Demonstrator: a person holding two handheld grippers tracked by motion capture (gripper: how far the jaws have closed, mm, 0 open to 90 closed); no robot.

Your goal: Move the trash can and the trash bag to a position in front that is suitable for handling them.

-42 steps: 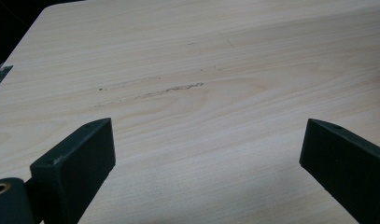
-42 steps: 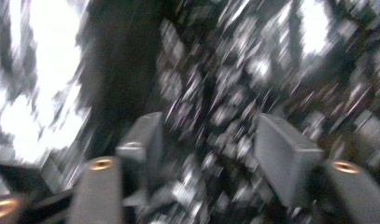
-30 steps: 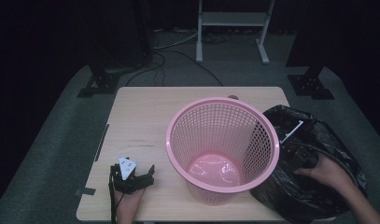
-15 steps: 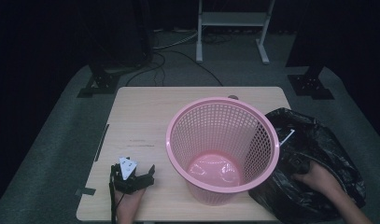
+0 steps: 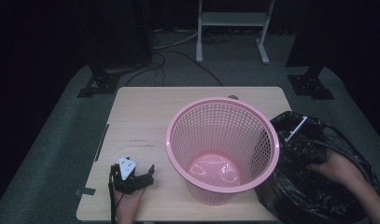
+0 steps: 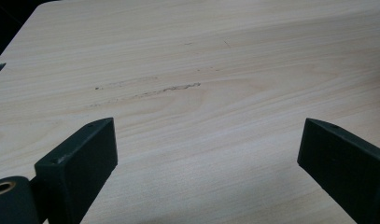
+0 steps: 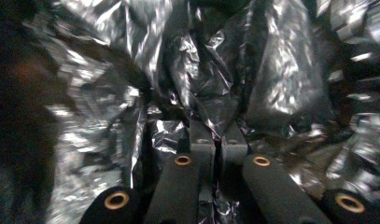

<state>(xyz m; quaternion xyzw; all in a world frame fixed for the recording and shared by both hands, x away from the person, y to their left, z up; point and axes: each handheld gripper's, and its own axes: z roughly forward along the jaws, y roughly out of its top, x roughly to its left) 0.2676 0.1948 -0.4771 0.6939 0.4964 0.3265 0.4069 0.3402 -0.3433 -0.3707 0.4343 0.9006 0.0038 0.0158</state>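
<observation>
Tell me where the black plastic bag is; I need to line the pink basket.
In the high view, the black plastic bag lies bunched at the table's right edge, against the pink basket, pinched in the right gripper.

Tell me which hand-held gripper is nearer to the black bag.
Right. The right hand-held gripper is shut on a fold of the bag, beside the basket. The left hand-held gripper rests open on the table, across the basket from the bag.
</observation>
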